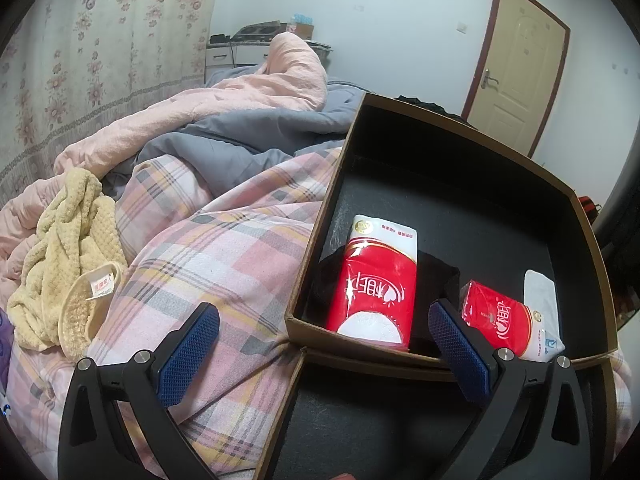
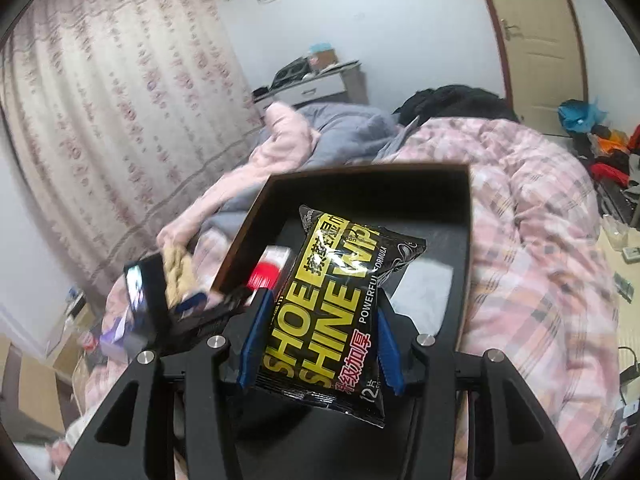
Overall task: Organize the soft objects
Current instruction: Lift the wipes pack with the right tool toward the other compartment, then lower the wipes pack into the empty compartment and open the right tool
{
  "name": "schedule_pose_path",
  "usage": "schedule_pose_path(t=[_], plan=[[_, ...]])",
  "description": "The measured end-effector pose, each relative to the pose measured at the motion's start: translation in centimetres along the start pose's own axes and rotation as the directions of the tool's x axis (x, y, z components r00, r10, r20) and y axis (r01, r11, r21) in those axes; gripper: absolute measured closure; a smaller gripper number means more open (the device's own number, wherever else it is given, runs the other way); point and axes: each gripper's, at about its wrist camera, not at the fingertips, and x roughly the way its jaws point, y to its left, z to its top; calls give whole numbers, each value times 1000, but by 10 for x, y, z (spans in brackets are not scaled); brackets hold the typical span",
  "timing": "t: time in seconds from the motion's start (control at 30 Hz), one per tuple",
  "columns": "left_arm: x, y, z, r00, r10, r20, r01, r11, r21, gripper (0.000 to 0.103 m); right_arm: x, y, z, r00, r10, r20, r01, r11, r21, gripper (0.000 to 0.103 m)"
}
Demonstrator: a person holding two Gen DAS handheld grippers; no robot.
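At the far left of the bed, a cream fleece garment point(image 1: 64, 256) lies crumpled on the pink plaid quilt point(image 1: 224, 256), well apart from the box and likely among the soft things not yet sorted. Near it, the left gripper point(image 1: 324, 344) stands wide open with nothing between its blue pads point(image 1: 188, 356), poised over the near left corner of the black cardboard box point(image 1: 316, 240), probably waiting its turn. Inside the box, a large red tissue pack point(image 1: 376, 280) leans on the near wall, and right of it a smaller red tissue pack point(image 1: 504, 320) lies by a white packet point(image 1: 540, 292). These seem gathered along the near side to leave the far floor free. To the right, the right gripper point(image 2: 318, 340) is clamped on a black and yellow shoe-wipe pack point(image 2: 340, 300), pinching its lower half so the pouch stands upright above the box's open floor, evidently ready for placing inside.
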Motion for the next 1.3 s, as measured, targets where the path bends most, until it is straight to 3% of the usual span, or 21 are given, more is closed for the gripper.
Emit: schedule_pose_path(t=[0.1,0.27,0.77,1.07,1.1,1.17,1.3], plan=[[0,0,1,1000,1,3,-1,1000,1,0,19,3,-16,997,-7,-76,4,999,-43,58],[-1,-1,1,1000,5,12,-5,1000,3,0,21,12,-27,991,-41,-126,26,993,-116,58],[-1,-1,0,1000,7,19,-7,1000,6,0,47,3,-43,961,-68,-269,30,990,-140,57],[0,-1,0,1000,-3,15,3,1000,-4,0,30,-3,-38,972,-67,-225,41,992,-119,55],[0,-1,0,1000,-4,15,4,1000,-5,0,26,-4,-37,975,-67,-212,44,993,-111,53],[-1,-1,-1,1000,-4,15,4,1000,-6,0,20,-7,-35,980,-71,-186,54,994,-96,36],[1,-1,0,1000,-9,12,9,1000,-11,0,11,-11,-33,988,-79,-135,71,995,-63,31]])
